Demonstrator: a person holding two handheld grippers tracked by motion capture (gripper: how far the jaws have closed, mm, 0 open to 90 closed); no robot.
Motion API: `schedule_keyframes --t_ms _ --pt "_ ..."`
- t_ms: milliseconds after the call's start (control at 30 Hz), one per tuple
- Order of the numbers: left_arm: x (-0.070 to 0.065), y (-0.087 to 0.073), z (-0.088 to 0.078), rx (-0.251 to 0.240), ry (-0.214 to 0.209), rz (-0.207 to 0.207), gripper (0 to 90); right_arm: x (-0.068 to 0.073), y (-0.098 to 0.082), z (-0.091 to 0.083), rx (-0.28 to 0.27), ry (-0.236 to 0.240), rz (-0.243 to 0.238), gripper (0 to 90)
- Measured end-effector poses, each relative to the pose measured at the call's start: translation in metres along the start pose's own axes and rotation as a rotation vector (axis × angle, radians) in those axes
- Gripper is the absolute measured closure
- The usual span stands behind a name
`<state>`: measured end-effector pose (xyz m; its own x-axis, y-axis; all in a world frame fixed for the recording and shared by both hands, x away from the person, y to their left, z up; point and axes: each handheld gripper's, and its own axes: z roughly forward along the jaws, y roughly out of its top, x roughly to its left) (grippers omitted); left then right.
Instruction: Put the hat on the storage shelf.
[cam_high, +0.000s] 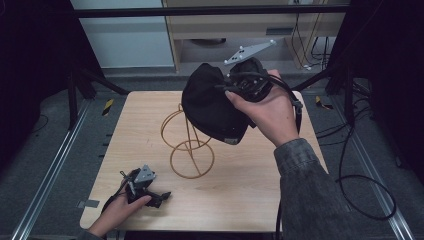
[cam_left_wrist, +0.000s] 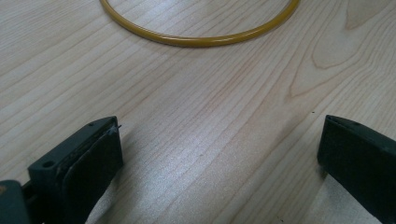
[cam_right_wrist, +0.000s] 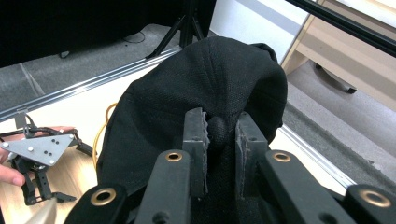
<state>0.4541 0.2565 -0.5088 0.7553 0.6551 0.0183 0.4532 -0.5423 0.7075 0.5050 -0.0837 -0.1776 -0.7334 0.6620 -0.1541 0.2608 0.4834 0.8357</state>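
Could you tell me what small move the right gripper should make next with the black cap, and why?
Probably lower the black cap a little onto the top loop of the yellow wire stand. The right gripper has its jaws pinching the cap's top button, and the cap hangs just above and beside the stand, while the left gripper rests open on the table.

We find no legible text, label, brand, number or sign in any view. The black cap (cam_high: 212, 102) carries a small pale tag at its lower edge, too small and blurred for us to read. The yellow-and-black striped strips on the floor bear no characters.
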Motion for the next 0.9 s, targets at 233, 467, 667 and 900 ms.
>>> schedule_keyframes --t_ms 233,467,667,900 --pt "0.000 0.000 0.000 0.000 0.000 0.000 0.0 0.001 0.005 0.008 0.008 0.004 -0.005 77.9" --pt "0.000 0.000 0.000 0.000 0.000 0.000 0.0 0.001 0.009 0.015 0.010 0.018 -0.004 77.9" --pt "0.000 0.000 0.000 0.000 0.001 0.000 0.0 0.005 0.014 0.017 0.007 0.025 -0.005 77.8" --pt "0.000 0.000 0.000 0.000 0.001 0.000 0.0 0.009 0.017 0.023 0.018 0.033 -0.016 77.8"
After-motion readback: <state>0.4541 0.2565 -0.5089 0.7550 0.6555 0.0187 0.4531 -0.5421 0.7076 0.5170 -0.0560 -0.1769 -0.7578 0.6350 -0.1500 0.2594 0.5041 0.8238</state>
